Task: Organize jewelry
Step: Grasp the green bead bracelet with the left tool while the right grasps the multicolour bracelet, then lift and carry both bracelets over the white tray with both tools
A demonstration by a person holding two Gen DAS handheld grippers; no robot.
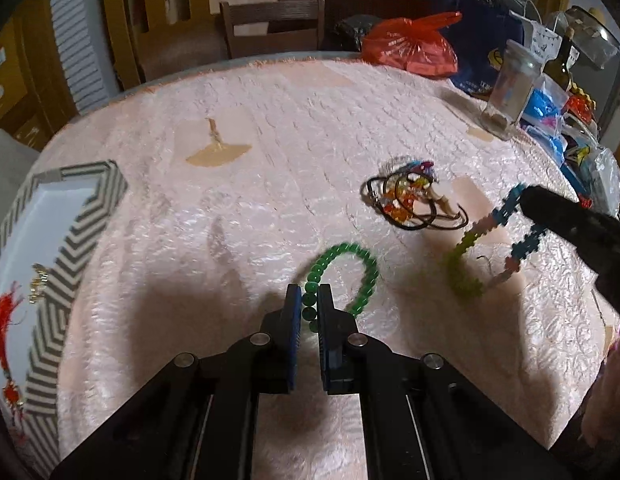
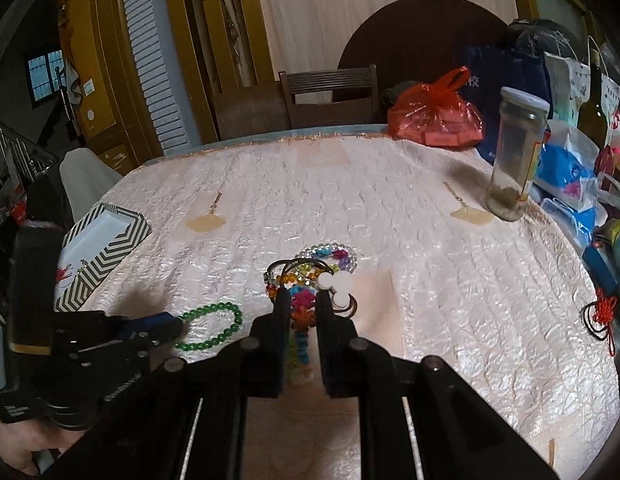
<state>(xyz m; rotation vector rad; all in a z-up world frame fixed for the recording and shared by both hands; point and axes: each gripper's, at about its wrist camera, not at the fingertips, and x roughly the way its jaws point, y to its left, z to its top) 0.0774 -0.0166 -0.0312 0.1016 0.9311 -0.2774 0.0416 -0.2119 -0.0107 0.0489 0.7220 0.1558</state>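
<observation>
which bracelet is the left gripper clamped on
The green bead bracelet: the left gripper pinches its near side. The multicoloured block bracelet hangs from the right gripper, and the tangled pile lies untouched.

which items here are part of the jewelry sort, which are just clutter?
Job:
- green bead bracelet, between left gripper fingers
- multicolour bracelet, held by right gripper
- tangled bracelet pile
- chevron box holding a red tassel piece

Clutter:
- glass jar
- red plastic bag
- dark bottle
- chair
</observation>
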